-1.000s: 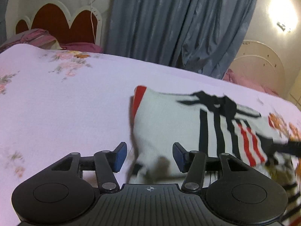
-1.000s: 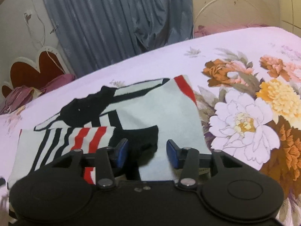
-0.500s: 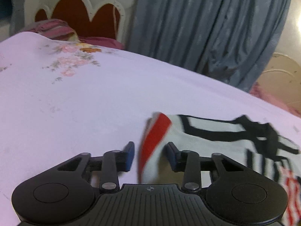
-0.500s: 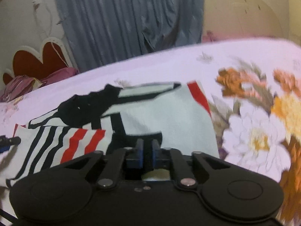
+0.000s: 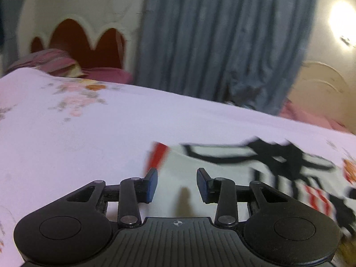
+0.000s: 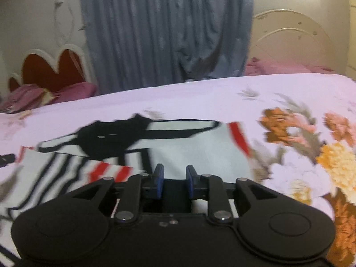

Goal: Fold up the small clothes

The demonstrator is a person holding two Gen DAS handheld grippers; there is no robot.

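Left gripper [image 5: 177, 183]: jaws spread wide, blue pads [image 5: 152, 184] well apart, nothing between them but air. Poised over the near white part of the small garment [image 5: 222, 162]; contact with the cloth not discernible. Red trim band [image 5: 158, 156] just ahead of the left pad. Black bands and a black patch [image 5: 276, 153] ahead and to the right of the jaws, red and black stripes farther right. Much motion blur here.

Right gripper [image 6: 174, 182]: jaws narrow, a slim gap between the blue pads [image 6: 159, 182]. Dark fabric low in the gap; whether pinched or only beneath, impossible to tell. White panel of the garment [image 6: 189, 153] straight ahead of the jaws, red trim [image 6: 239, 138] ahead and to the right, black patch [image 6: 111, 138] ahead and to the left. Striped folded layer [image 6: 66, 171] left of the jaws, lying over the white panel. At the far left edge, a dark tip [image 6: 6, 159] by the cloth, too small to identify.

Underneath, a pale lilac bedsheet [image 6: 200, 93], with large orange, pink and white flowers [image 6: 311, 155] printed to the right of the right jaws. Beyond the bed, a blue-grey curtain [image 6: 166, 29], a scalloped red and white headboard [image 6: 51, 66] with pink pillows [image 6: 44, 92] to the left, a cream arched bed end [image 6: 293, 44] to the right. Bright wall lamp [image 5: 340, 20] high to the right of the left jaws.
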